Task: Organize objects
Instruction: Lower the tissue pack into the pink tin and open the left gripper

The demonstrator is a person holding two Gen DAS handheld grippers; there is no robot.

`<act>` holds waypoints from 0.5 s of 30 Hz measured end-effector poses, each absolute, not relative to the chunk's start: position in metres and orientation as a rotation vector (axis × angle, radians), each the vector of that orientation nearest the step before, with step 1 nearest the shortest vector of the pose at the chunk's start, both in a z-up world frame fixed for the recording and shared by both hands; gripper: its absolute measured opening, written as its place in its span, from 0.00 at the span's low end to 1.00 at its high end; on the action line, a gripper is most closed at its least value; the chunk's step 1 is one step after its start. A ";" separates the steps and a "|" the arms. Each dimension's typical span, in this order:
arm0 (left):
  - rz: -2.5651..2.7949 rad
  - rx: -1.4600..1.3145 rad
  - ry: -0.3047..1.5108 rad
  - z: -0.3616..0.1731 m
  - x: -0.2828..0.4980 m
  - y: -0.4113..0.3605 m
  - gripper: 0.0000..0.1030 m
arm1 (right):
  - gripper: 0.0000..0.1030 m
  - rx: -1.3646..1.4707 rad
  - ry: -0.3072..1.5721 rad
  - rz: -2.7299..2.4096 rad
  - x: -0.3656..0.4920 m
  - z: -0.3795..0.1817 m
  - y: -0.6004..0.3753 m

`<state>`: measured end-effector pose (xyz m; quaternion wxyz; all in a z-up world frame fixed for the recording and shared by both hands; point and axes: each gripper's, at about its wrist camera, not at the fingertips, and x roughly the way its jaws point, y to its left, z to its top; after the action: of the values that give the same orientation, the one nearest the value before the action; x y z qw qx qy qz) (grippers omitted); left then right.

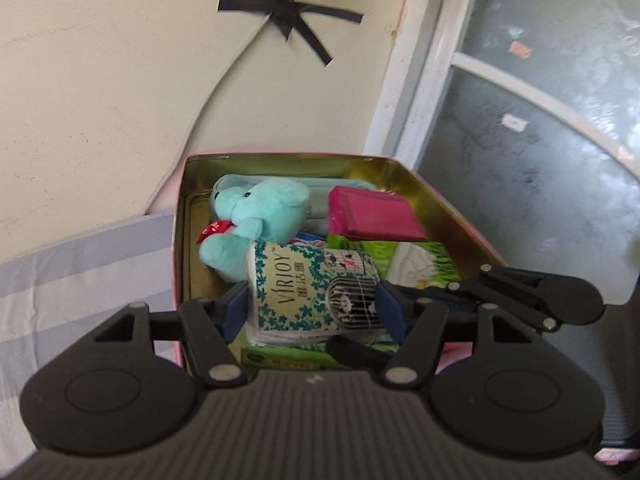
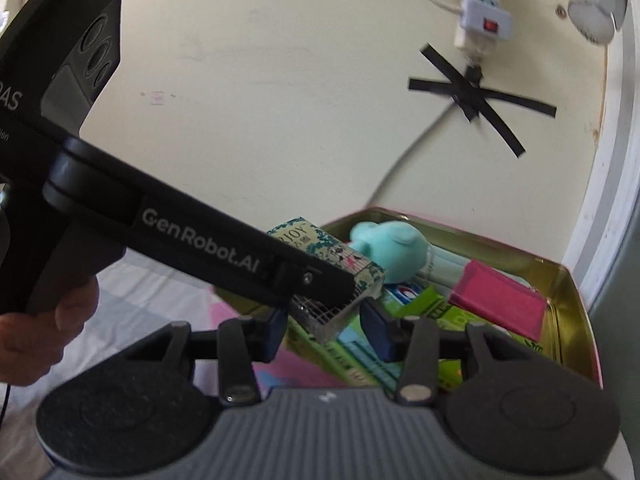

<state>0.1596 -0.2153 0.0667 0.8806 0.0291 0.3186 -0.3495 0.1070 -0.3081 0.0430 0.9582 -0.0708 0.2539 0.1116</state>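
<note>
Presently the Virjoy tissue pack (image 1: pixel 310 292) was clamped between the blue pads of the left gripper (image 1: pixel 310 308) and held above the near end of the open metal tin (image 1: pixel 460 216). In the right wrist view, the same pack (image 2: pixel 340 276) also sat between the pads of the right gripper (image 2: pixel 326 332); whether those pads pressed on it could not be determined.

Items already stowed in the tin:
- a teal plush bear (image 1: pixel 256 216) at the far end;
- a pink pack (image 1: pixel 372 212) beside it;
- green packets (image 1: pixel 416 260) lining the bottom.

Judged from this, most of the sorting appeared done. The tissue pack remained to be lowered and released inside. No other loose items were visible on the striped sheet (image 1: pixel 72 272) beside the tin.
</note>
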 end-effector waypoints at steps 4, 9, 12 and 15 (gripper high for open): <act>-0.568 0.185 0.635 0.059 0.166 -0.232 0.76 | 0.44 -0.160 0.540 0.127 0.133 0.028 -0.318; -0.513 0.241 0.588 0.063 0.153 -0.229 0.83 | 0.45 -0.055 0.526 0.132 0.115 0.023 -0.333; -0.480 0.264 0.562 0.069 0.140 -0.224 0.84 | 0.47 -0.014 0.500 0.133 0.093 0.025 -0.336; -0.464 0.270 0.558 0.074 0.129 -0.220 0.84 | 0.51 0.025 0.463 0.121 0.068 0.029 -0.337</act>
<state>0.1288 -0.2196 0.0744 0.9260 0.1317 0.2719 -0.2263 0.0684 -0.3369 0.0293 0.9715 0.0122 0.2291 0.0597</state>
